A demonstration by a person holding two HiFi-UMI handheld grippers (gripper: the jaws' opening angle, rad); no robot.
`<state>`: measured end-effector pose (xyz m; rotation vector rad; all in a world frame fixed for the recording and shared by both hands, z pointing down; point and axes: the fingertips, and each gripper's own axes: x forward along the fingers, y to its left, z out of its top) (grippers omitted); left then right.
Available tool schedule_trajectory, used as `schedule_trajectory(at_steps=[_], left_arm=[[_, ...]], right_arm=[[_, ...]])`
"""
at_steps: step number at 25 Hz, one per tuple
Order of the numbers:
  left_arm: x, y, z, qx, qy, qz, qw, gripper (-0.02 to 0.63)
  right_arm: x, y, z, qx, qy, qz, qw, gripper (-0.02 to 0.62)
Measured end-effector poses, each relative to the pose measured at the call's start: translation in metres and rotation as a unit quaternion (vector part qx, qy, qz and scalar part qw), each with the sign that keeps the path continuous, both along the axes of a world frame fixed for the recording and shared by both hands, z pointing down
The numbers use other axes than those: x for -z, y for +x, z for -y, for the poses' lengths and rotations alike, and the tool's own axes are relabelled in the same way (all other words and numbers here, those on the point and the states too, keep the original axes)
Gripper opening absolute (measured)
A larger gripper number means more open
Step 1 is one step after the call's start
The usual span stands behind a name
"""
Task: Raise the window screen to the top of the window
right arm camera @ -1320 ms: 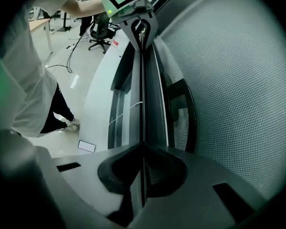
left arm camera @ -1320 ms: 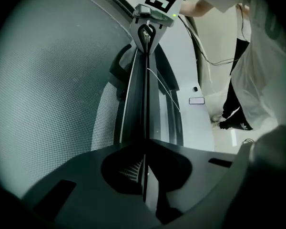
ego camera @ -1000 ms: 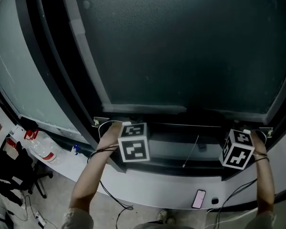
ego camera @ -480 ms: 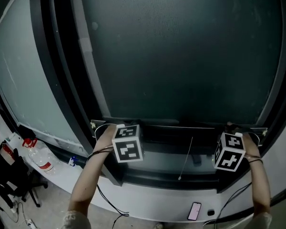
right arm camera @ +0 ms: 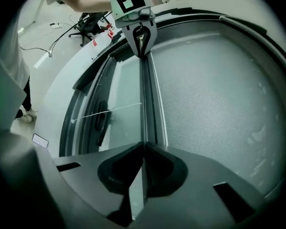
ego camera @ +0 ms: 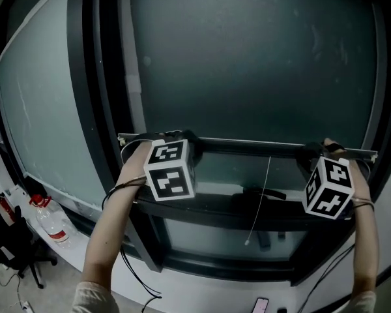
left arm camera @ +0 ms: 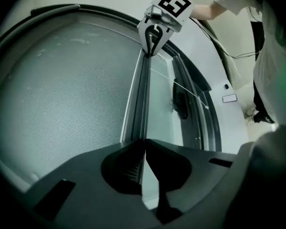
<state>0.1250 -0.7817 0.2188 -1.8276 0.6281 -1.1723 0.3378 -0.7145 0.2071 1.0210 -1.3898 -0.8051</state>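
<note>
Firmly clenched on thin rail [ego camera: 260,145] of dark mesh screen [ego camera: 247,64]: left tool [left arm camera: 143,147], right tool [right arm camera: 143,149] (cord [ego camera: 264,194] dangling).

Both the left gripper [left arm camera: 144,144] and the right gripper [right arm camera: 144,147] have dark grey moulded bodies, scooped into a rounded hollow behind the jaws. Each carries a white cube printed with black square markers: left cube [ego camera: 169,169], right cube [ego camera: 329,186]. A thin dark cable [ego camera: 117,189] crosses the left forearm, and a pale short sleeve [ego camera: 90,297] shows at the elbow.
</note>
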Motion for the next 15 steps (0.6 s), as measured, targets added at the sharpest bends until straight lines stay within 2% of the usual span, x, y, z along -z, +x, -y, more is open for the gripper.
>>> schedule_trajectory(at_steps=[6, 10, 12, 15], left_arm=[[0.089, -0.001, 0.003, -0.004, 0.056, -0.023, 0.9981, 0.02], [0.127, -0.001, 0.004, 0.01, 0.092, -0.007, 0.9957, 0.02], [0.152, 0.0, 0.005, 0.016, 0.13, -0.004, 0.9914, 0.02], [0.205, -0.003, 0.007, 0.023, 0.185, -0.022, 0.9822, 0.02]], right_arm=[[0.086, -0.001, 0.002, 0.007, 0.073, -0.024, 0.997, 0.018], [0.126, -0.002, 0.005, 0.007, 0.092, -0.054, 0.994, 0.018], [0.151, -0.001, 0.005, 0.008, 0.117, -0.059, 0.991, 0.018], [0.203, -0.002, 0.005, 0.011, 0.164, -0.055, 0.985, 0.018]])
